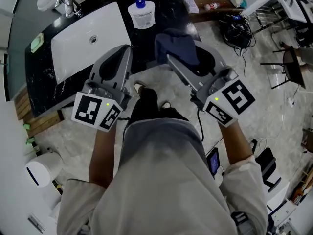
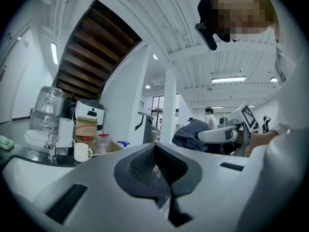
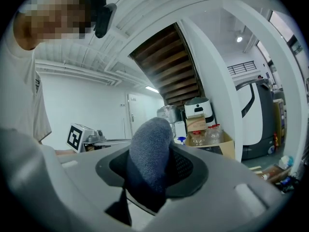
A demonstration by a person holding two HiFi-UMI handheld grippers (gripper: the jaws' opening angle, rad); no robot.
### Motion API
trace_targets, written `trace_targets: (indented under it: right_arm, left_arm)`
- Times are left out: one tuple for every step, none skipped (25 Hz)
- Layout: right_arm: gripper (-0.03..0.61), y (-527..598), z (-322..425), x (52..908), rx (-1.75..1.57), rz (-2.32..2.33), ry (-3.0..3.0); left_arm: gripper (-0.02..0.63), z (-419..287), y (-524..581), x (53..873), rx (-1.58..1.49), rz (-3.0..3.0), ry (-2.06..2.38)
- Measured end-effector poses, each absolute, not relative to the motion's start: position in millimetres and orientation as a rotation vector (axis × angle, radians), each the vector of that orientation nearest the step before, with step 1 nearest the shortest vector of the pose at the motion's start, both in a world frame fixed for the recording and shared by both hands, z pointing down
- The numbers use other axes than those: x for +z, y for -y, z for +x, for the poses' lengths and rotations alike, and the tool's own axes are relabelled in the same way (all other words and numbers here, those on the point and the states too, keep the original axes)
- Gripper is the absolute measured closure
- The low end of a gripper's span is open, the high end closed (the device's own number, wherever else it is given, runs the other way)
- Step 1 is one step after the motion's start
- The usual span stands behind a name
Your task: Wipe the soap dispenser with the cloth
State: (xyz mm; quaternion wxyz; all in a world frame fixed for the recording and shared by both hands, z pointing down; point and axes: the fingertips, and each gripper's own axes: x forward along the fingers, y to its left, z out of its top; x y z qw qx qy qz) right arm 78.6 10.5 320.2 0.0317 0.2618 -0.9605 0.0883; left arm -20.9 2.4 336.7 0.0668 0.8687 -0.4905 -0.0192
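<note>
Right gripper [image 1: 171, 60] pinches blue cloth [image 3: 150, 149]: soft, floppy, light. Left gripper [image 2: 159, 163] pressed together, empty. Soap dispenser [image 1: 142, 13] on tabletop [image 1: 44, 72] beside sink [image 1: 83, 43]: looks light, tippy, maybe slippery. Best hold round body, not pump.

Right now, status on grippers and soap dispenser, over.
Left gripper shut, empty. Right gripper shut on blue cloth. Soap dispenser upright on counter, untouched. Nothing between.

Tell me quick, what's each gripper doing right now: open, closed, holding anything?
Left gripper: closed, nothing in it.
Right gripper: closed on the dark blue cloth.
</note>
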Motion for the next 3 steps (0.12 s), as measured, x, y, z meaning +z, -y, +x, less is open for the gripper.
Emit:
trace_targets:
  right_arm:
    - [0.416, -10.2, 77.3, 320.2, 0.276, 0.806, 2.959]
    - [0.416, -10.2, 76.1, 320.5, 0.280, 0.806, 2.958]
    - [0.416, -10.1, 74.8, 320.7, 0.285, 0.806, 2.958]
  left_arm:
    - [0.607, -21.9, -2.1, 335.9, -0.058, 2.617, 1.477]
    - [0.607, -23.0, -2.1, 335.4, -0.058, 2.616, 1.476]
    - [0.607, -24.0, -2.3, 335.0, -0.058, 2.613, 1.474]
